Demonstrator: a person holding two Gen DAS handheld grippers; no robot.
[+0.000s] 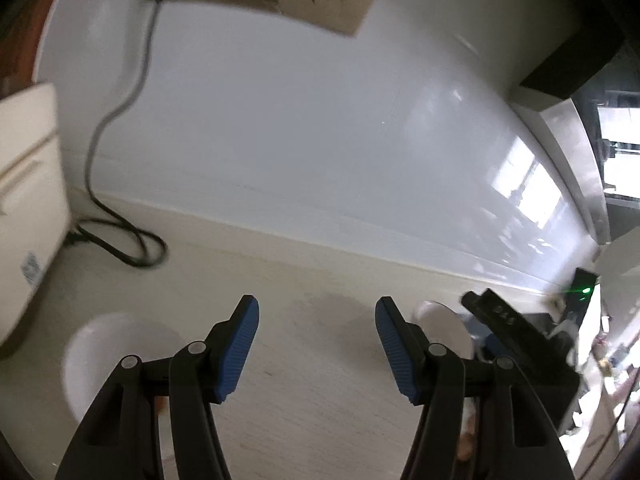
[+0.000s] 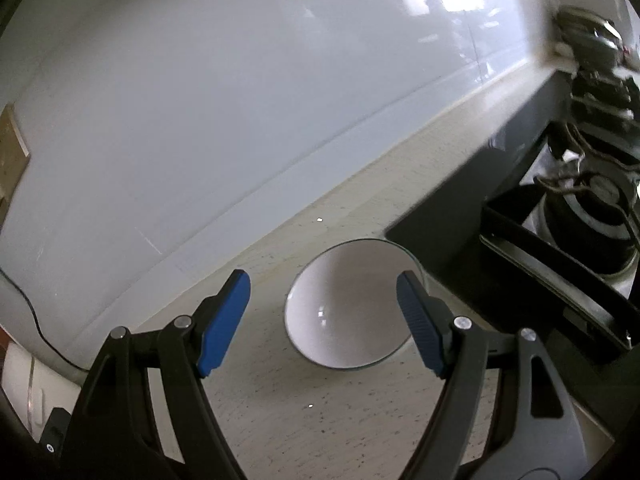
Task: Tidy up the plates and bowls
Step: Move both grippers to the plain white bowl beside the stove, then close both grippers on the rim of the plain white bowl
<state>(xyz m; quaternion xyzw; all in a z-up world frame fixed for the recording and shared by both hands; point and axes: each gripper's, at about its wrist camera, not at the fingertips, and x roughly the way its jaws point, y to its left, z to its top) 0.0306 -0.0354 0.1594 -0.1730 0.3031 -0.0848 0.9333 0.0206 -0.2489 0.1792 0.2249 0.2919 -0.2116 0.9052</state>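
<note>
Hovering over the pale counter (image 2: 280,420), the right tongs (image 2: 324,320) stood wide open with nothing between the blue pads (image 2: 224,320), and the white bowl (image 2: 352,304) sat upright on the counter just ahead of them, its mouth facing up. Being round, it showed no long axis. Its far-right rim lay just beside the dark edge of the stove (image 2: 460,232), while bare counter ran from its left side to the glossy white wall (image 2: 240,100).

The left tongs (image 1: 316,348) were likewise spread wide and empty above an open stretch of counter (image 1: 312,400). A white dish (image 1: 104,356) lay low at the left, partly hidden behind the left finger, near a cream appliance (image 1: 28,200). A second white dish (image 1: 444,328) showed behind the right finger; its blur hid which way it tilted. A black cable (image 1: 120,240) curled on the counter by the wall's foot.
</note>
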